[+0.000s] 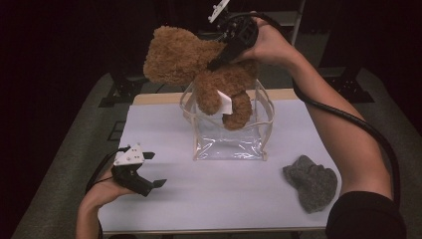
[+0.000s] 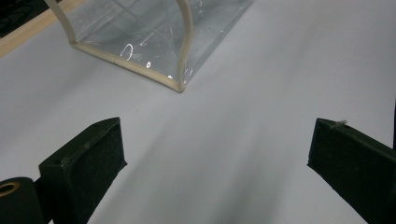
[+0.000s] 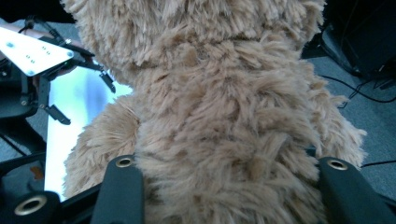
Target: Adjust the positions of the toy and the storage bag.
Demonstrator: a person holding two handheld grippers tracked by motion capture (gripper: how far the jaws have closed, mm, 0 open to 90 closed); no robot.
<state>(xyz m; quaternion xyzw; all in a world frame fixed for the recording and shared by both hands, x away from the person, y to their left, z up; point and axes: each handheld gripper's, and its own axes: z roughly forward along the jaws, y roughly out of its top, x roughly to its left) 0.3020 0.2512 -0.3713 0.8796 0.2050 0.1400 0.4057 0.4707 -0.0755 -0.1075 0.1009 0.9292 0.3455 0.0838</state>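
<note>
A brown teddy bear [image 1: 199,64] hangs in the air over the mouth of a clear plastic bag [image 1: 229,144] with cream trim, its legs dipping toward the opening. My right gripper [image 1: 216,60] is shut on the bear's body from behind; in the right gripper view the fur [image 3: 224,116] bulges between the two black jaws of that gripper [image 3: 229,186]. My left gripper [image 1: 155,169] rests low over the table's front left, open and holding nothing. The left gripper view has its jaws [image 2: 217,158] wide apart over bare white table, with the bag's corner [image 2: 177,84] ahead.
A grey fuzzy plush [image 1: 312,181] lies at the front right of the white table [image 1: 224,199]. Dark floor and black stands surround the table. The left gripper's grey plate [image 3: 28,53] appears far off in the right gripper view.
</note>
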